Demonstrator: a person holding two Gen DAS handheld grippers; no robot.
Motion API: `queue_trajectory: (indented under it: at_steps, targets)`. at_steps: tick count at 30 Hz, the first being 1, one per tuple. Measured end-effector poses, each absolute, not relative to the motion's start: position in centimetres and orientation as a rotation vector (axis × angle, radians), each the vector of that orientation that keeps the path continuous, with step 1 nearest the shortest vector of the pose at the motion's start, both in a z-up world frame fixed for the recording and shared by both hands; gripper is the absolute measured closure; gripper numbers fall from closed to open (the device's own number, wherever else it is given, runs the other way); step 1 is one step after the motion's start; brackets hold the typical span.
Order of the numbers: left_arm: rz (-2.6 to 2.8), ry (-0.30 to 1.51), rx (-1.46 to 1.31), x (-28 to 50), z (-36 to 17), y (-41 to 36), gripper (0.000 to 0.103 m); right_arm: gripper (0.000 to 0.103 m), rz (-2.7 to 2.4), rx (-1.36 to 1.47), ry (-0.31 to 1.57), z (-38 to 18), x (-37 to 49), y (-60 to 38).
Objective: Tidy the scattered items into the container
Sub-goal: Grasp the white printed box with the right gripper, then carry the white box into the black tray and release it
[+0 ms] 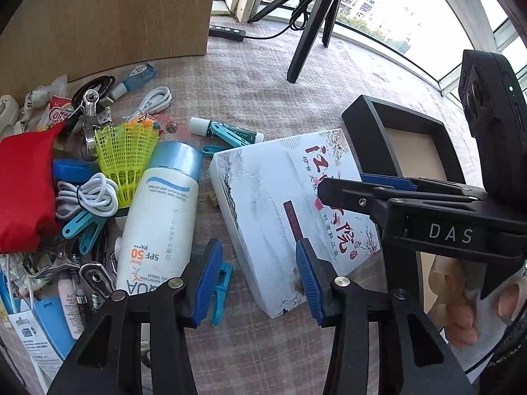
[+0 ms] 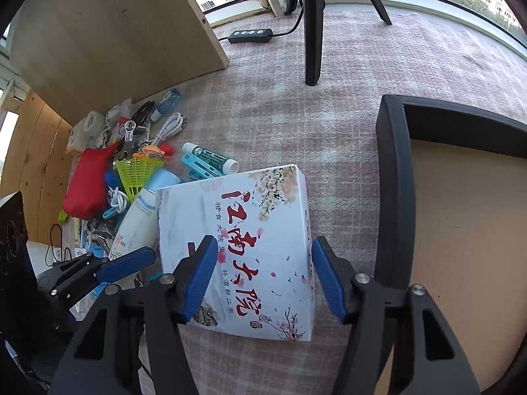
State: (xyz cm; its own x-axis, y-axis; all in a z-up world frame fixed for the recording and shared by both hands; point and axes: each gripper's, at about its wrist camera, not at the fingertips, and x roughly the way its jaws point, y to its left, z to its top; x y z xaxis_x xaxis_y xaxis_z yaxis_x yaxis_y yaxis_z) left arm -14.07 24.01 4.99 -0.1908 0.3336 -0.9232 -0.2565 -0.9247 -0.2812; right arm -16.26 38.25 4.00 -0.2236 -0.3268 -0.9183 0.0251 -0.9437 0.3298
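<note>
A white tissue box with red characters [image 1: 290, 210] [image 2: 250, 247] lies on the cloth between the clutter and a black tray with a tan floor [image 1: 411, 144] [image 2: 461, 230]. My right gripper [image 2: 263, 279] [image 1: 346, 194] is open, one finger over the box top, the other past its right edge. My left gripper [image 1: 257, 279] [image 2: 125, 266] is open above the box's left edge and a blue clothes peg [image 1: 220, 289]. A sunscreen bottle [image 1: 161, 217], yellow shuttlecock [image 1: 128, 154], red pouch [image 1: 23, 187], white cables [image 1: 85, 197] and lip balm [image 1: 227, 130] lie left.
A wooden board [image 1: 108, 16] stands behind the clutter. A black tripod [image 1: 313, 23] and a cable remote [image 1: 227, 31] stand at the back by the window. Several clips, tubes and packets [image 1: 49, 296] crowd the left edge.
</note>
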Motion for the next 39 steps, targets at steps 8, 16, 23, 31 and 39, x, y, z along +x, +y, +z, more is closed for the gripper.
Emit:
queue_trajectory:
  at_steps: [8,16,23,31,39]
  targets:
    - [2.151,-0.130,-1.706,-14.6,4.3,24.6,0.062,0.045,-2.242,1.814,-0.382,3.6,-16.3,38.2]
    - [2.160,-0.147,-1.703,-14.6,5.0,24.2,0.062,0.045,-2.255,1.797,-0.402,4.3,-15.5,38.2]
    - [2.196,-0.163,-1.628,-13.8,8.2,24.1,0.063,0.045,-2.290,1.727,-0.425,7.1,-14.3,38.5]
    - [2.182,-0.087,-1.501,-11.1,11.6,29.2,0.064,0.045,-2.396,1.669,-0.439,11.8,-11.3,43.0]
    - [2.051,0.010,-1.432,-8.6,12.2,39.5,0.064,0.045,-2.568,1.697,-0.537,13.6,-6.7,52.7]
